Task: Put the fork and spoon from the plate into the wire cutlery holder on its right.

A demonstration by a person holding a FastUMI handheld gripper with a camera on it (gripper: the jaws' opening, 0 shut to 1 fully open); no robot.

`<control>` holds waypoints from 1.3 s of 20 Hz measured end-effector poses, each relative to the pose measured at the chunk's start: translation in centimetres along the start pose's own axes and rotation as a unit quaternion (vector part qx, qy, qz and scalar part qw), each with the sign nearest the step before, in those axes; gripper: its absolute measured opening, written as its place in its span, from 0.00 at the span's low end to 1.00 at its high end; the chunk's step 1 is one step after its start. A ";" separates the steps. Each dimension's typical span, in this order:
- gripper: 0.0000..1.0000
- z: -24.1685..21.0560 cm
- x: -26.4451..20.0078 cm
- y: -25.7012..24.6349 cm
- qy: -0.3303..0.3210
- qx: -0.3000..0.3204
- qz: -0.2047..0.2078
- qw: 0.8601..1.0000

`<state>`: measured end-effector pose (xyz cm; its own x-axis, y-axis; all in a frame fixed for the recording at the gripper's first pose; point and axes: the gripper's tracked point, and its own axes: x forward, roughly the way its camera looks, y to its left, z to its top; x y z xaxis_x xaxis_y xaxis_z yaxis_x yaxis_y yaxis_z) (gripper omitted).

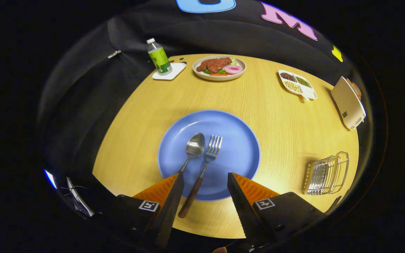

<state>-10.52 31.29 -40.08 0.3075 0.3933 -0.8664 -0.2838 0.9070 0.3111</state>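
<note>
While the gripper (205, 177) hovers with its fingers spread wide and holding nothing, the fork (204, 168) and spoon (192, 149) lie side by side on the blue plate (237, 140) just ahead. One finger hides the spoon's handle. Well off to the right stands the wire cutlery holder (327, 174), its contents indistinct.

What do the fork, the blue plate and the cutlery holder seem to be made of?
Fork: shiny metal head with reflections, dark brown handle, probably wood. Plate: smooth matte blue, likely ceramic or plastic. Holder: thin pale wire, probably coated metal. The open tool hovers over the fork's handle.
</note>
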 end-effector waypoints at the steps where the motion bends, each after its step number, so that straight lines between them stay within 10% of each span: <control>1: 0.80 -0.2 1.0 -0.3 0.009 0.002 -0.009 1.000; 9: 0.51 0.0 5.8 -0.6 0.043 0.044 -0.024 0.998; 12: 0.12 0.0 5.9 -1.4 0.042 0.038 -0.030 0.998; 26: 0.06 4.7 -2.8 -3.7 -0.035 0.102 0.072 0.992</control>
<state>-6.04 27.55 -36.95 0.3412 0.5232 -0.7809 -0.1413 0.8499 0.5076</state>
